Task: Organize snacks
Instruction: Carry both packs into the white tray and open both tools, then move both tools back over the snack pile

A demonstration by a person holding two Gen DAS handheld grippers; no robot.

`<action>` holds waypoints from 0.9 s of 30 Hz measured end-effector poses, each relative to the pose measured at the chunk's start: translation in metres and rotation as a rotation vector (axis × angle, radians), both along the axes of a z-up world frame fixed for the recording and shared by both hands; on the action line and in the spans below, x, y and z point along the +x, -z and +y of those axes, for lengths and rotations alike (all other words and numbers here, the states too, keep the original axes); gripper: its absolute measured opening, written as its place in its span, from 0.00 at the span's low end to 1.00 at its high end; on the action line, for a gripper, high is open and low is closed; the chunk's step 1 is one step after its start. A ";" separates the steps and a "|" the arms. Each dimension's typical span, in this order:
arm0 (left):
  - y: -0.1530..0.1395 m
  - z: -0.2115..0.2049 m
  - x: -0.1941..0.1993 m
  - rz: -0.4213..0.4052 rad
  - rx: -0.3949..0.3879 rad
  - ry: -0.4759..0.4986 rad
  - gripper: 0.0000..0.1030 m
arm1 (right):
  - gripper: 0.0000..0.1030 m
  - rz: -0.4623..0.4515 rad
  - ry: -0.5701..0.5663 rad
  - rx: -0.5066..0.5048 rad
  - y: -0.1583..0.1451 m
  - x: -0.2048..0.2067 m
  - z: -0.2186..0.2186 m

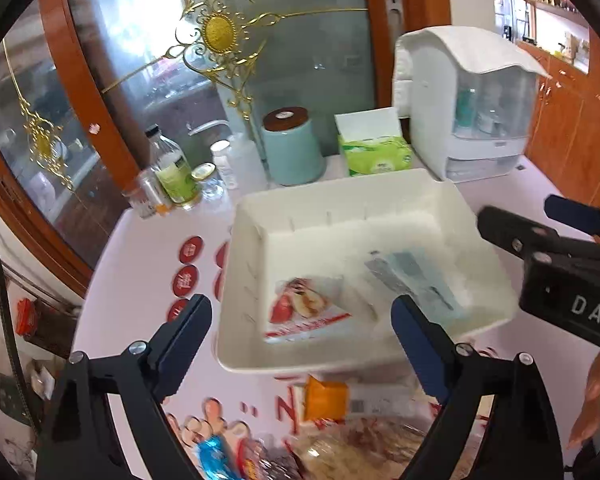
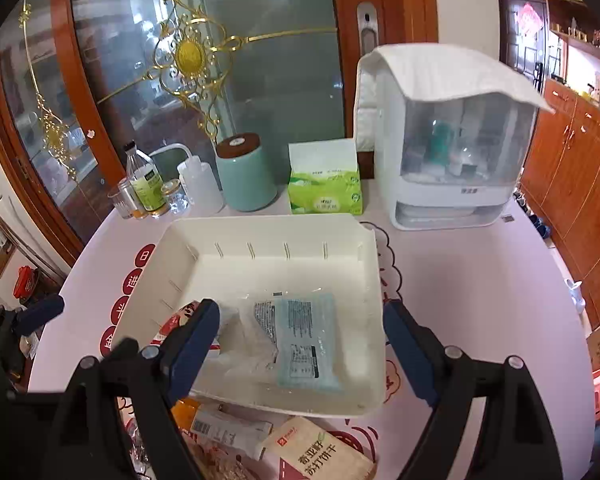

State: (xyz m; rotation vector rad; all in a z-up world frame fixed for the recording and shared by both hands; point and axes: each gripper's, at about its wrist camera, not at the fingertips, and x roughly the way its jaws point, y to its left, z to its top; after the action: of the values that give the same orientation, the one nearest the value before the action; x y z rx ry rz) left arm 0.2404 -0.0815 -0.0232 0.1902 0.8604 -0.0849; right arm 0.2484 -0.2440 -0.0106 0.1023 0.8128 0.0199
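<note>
A white plastic tray (image 1: 452, 200) (image 2: 260, 224) sits mid-table. Inside lie a red-and-white snack packet (image 1: 304, 312) (image 2: 172, 322) and a pale blue clear-wrapped packet (image 1: 416, 280) (image 2: 304, 340). My left gripper (image 1: 300, 340) is open and empty just above the tray's near rim. My right gripper (image 2: 300, 344) is open and empty over the blue packet; it also shows in the left wrist view (image 1: 540, 220) at the tray's right side. More snacks lie in front of the tray: an orange packet (image 1: 326, 398), a biscuit bag (image 2: 320, 456) and a barcoded box (image 2: 228, 430).
Behind the tray stand a teal canister (image 2: 246, 176), a green tissue pack (image 2: 324, 188), a white covered appliance (image 2: 448, 148), a squeeze bottle (image 2: 200, 184) and several bottles and jars (image 2: 148, 188). Glass cabinet doors (image 2: 220, 60) back the table.
</note>
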 end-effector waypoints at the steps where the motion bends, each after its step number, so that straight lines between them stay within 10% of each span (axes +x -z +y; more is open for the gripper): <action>1: -0.001 -0.001 -0.002 0.018 -0.027 0.007 0.88 | 0.82 -0.007 0.000 -0.008 -0.003 -0.003 0.001; 27: -0.042 0.058 -0.126 -0.019 -0.157 0.011 0.88 | 0.82 -0.147 -0.003 -0.055 -0.067 -0.160 0.029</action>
State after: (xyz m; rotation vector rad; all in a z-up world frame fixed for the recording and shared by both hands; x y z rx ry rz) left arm 0.1140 -0.0232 0.0185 0.0484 0.8297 -0.1597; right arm 0.0885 -0.2153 0.0565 0.0470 0.6663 0.0076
